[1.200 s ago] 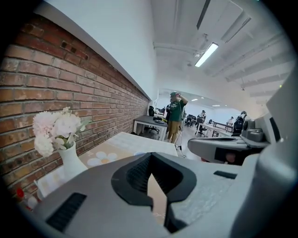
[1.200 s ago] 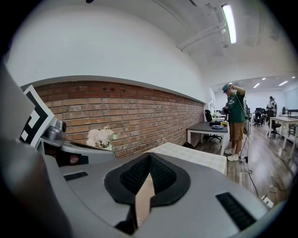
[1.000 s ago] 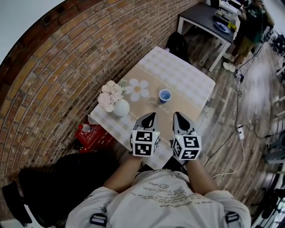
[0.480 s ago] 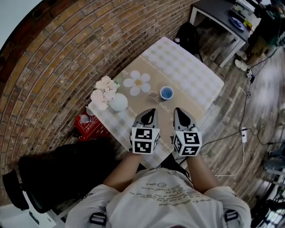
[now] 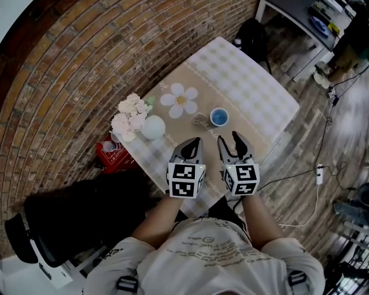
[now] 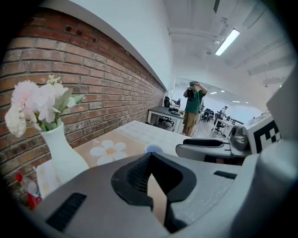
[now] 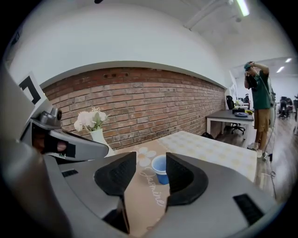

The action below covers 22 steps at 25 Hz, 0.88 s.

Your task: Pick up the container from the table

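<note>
Right gripper (image 5: 229, 139), lower centre, jaws just been opening, nothing between them. Blue cup (image 5: 219, 117) stood just above it on the table (image 5: 253, 86). Left gripper (image 5: 194, 142) was clenched, empty.

Worktop (image 5: 259, 80) stands with its left side near the brick wall (image 5: 75, 75). A runner (image 5: 245, 128) crosses the worktop's near half from the wall side to the right side.

- Container (image 5: 219, 117): on the runner, about mid-worktop.
- Daisy print (image 5: 180, 99): on the runner, left of the container.
- Vase (image 5: 153, 128): at the near-left corner, left of the print, flowers (image 5: 128, 115) in it.
- Red box (image 5: 112, 158): on the floor, below that corner, at the wall's foot.
- Backpack (image 5: 253, 36): on the floor by the far corner.
- Second table (image 5: 291, 14): beyond the backpack, a person (image 7: 257, 100) standing to its right.
- Office chair (image 5: 26, 242): near left, well apart from the worktop.
</note>
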Motion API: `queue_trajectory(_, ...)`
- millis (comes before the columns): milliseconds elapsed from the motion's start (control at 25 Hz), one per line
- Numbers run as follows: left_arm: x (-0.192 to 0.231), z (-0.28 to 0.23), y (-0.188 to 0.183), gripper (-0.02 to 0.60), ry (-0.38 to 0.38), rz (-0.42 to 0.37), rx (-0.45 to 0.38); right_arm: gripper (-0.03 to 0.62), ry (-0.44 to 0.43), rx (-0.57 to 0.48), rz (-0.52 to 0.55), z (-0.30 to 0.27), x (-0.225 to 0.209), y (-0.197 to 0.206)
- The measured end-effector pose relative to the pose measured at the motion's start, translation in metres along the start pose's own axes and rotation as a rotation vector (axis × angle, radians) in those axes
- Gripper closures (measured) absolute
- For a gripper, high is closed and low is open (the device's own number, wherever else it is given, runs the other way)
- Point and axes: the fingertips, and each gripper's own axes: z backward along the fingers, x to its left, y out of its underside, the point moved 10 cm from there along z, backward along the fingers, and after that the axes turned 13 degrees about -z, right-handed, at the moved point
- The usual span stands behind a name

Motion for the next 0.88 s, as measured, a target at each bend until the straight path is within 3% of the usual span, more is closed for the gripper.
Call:
queue_trajectory(200,0.006,-0.013,0.009,0.578,-0.020,0.016,0.026,0.399,0.009,0.042,0.010,-0.026,-0.014,0.013)
queue_trajectory(400,0.009,-0.022,0.016,0.578,-0.031,0.027,0.045,0.335,0.032,0.100,0.016,-0.055,-0.030,0.031)
queue_trajectory(880,0.011,-0.033,0.033,0.578,-0.043,0.060,0.083,0.299,0.085,0.192,0.077,-0.106,-0.045,0.060)
